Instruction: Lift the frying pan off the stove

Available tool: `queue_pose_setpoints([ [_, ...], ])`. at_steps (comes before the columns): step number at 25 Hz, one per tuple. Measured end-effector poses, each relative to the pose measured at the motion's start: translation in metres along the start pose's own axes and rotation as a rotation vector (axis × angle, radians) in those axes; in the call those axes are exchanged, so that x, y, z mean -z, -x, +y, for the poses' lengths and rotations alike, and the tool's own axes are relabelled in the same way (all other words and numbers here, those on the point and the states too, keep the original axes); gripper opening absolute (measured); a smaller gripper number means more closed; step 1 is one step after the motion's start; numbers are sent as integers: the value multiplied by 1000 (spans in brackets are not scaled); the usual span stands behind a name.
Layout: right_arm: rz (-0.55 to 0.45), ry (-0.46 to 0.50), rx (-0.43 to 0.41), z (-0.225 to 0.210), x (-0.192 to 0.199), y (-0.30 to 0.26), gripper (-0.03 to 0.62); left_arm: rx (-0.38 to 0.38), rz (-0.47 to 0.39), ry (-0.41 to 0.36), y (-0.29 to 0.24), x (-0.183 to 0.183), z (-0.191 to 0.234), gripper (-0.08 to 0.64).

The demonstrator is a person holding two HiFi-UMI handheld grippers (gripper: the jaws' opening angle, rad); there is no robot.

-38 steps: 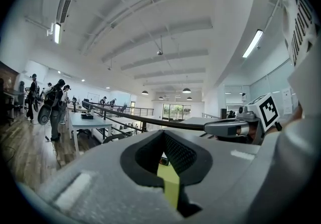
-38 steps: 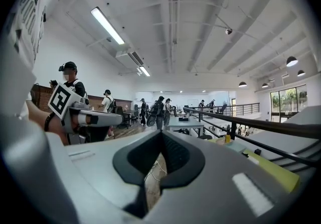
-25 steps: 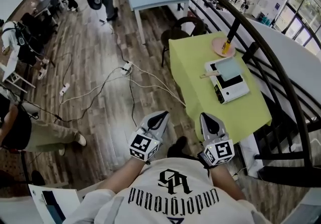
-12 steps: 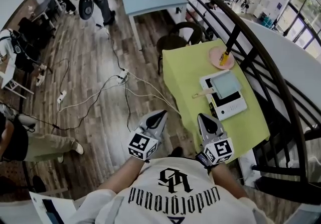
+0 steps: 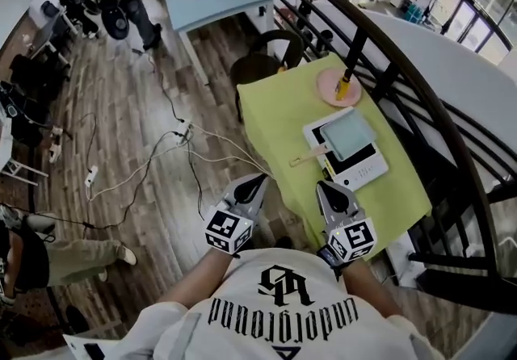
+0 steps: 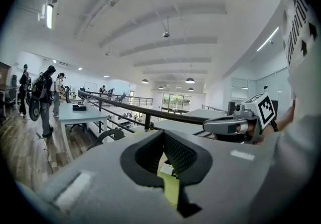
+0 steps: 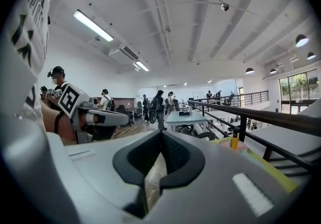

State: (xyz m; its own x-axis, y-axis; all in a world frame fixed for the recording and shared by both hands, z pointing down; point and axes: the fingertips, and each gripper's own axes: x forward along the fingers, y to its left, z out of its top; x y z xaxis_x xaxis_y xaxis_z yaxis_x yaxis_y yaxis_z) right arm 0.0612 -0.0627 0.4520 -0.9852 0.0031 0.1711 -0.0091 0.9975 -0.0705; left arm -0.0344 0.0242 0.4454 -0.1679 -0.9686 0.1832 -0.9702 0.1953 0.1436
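The pan (image 5: 350, 132) sat on the stove (image 5: 365, 166), ahead and slightly right of the right gripper (image 5: 332, 190), its handle (image 5: 309, 158) angled back toward that nearer gripper (the left gripper (image 5: 255, 184) lay farther off), and both grippers' jaws were pressed together, empty.

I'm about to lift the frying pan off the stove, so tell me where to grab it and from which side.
Grip the wooden handle. It juts from the square frying pan past the edge of the stove toward you, so come from your side, probably with the right gripper, jaws opened first.
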Motion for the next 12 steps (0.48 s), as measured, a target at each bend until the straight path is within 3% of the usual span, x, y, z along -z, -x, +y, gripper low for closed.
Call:
queue_pose_setpoints([
  [5, 7, -19, 89, -37, 5, 4, 2, 92, 8, -7, -48, -4, -3, 6],
  [12, 18, -49, 282, -82, 8, -7, 2, 281, 28, -25, -121, -11, 10, 6],
])
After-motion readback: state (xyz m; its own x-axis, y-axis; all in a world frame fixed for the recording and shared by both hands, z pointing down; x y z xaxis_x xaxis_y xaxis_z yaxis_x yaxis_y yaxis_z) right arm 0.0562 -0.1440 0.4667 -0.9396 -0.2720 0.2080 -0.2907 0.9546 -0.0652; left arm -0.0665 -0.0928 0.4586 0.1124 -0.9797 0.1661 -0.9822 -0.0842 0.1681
